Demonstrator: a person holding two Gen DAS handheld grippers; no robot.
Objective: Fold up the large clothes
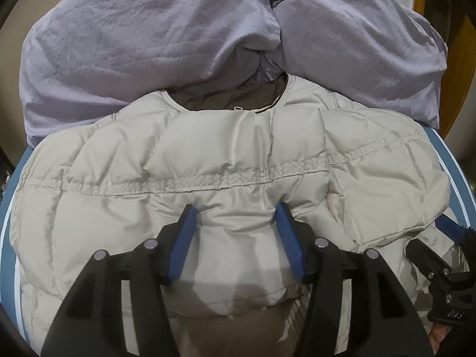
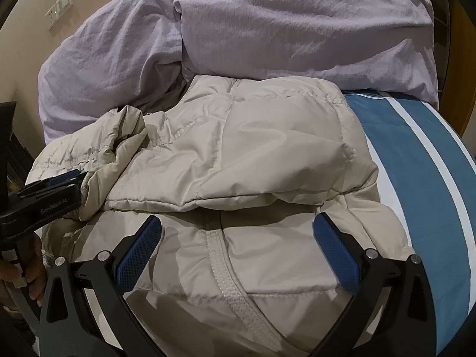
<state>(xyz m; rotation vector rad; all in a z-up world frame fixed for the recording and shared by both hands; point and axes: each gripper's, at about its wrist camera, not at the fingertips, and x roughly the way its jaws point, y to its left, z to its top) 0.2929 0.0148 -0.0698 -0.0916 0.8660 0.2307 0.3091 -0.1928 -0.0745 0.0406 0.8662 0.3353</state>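
Observation:
A beige puffer jacket (image 1: 226,160) lies on the bed with its collar toward the far side and its sides folded over the middle; it also shows in the right wrist view (image 2: 253,148). My left gripper (image 1: 236,214) presses down on a puffed fold of the jacket that bulges between its blue pads (image 1: 183,238); the jaws stand apart, pinching that fold. It shows from the side in the right wrist view (image 2: 64,180). My right gripper (image 2: 238,229) is open and empty over the lower part of the jacket, just below a folded edge. One blue finger of it shows at the right of the left wrist view (image 1: 449,227).
A rumpled lilac duvet (image 1: 154,44) is piled beyond the jacket, also in the right wrist view (image 2: 282,23). The bed sheet (image 2: 422,160) is blue with white stripes. A wall with switches (image 2: 59,7) stands at the far left.

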